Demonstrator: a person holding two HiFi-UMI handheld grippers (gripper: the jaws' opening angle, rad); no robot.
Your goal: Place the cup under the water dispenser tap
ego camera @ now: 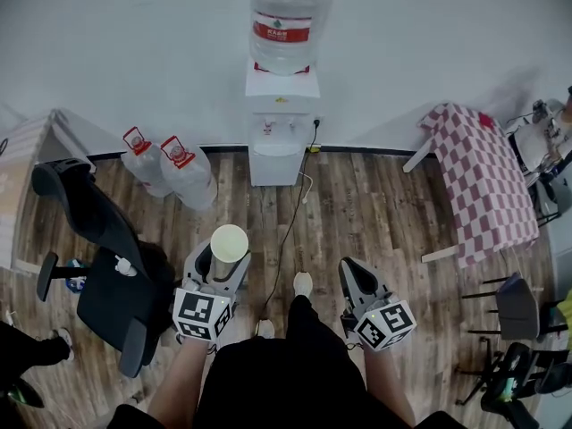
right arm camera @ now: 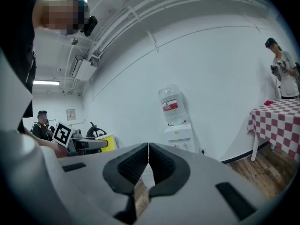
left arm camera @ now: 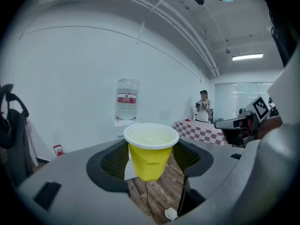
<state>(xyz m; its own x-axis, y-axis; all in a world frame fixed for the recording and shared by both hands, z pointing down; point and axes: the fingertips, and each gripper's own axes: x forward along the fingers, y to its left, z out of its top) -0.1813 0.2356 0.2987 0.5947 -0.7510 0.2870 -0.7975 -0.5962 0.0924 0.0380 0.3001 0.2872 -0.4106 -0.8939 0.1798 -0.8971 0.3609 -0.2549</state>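
**Head view.** The person stands on a wooden floor [ego camera: 375,204], facing a white wall. The left gripper [ego camera: 224,259] holds a yellow cup [ego camera: 229,243] upright, its white rim and open mouth facing up. The right gripper [ego camera: 351,273] is level with it on the right, well apart from it. Far ahead, against the wall, stands the white water dispenser [ego camera: 279,141] with a large water bottle [ego camera: 284,12] upended on top. Its taps [ego camera: 278,126] are small and the recess under them is bare. The cup is near the person, well short of the dispenser. Two spare water jugs [ego camera: 168,168] lie on the floor left of the dispenser. A black office chair [ego camera: 103,266] stands at the near left and a table with a red-checked cloth [ego camera: 487,181] at the right.

**Left gripper view.** The jaws stand wide, one against each side of the cup [left arm camera: 149,153], which sits upright between the dark pads [left arm camera: 115,161]. Its inside looks pale; I cannot tell if it holds anything. Beyond it the dispenser's bottle [left arm camera: 127,99] shows against the far wall. The checked table [left arm camera: 199,129] and a standing person [left arm camera: 203,106] are to the right. The right gripper [left arm camera: 236,125] is at the right edge.

**Right gripper view.** The right gripper [right arm camera: 148,161] has its jaws pressed together with nothing between them. The dispenser [right arm camera: 179,131] stands far ahead. The cup [right arm camera: 106,142] in the left gripper is at the left and the checked table [right arm camera: 276,121] at the right.
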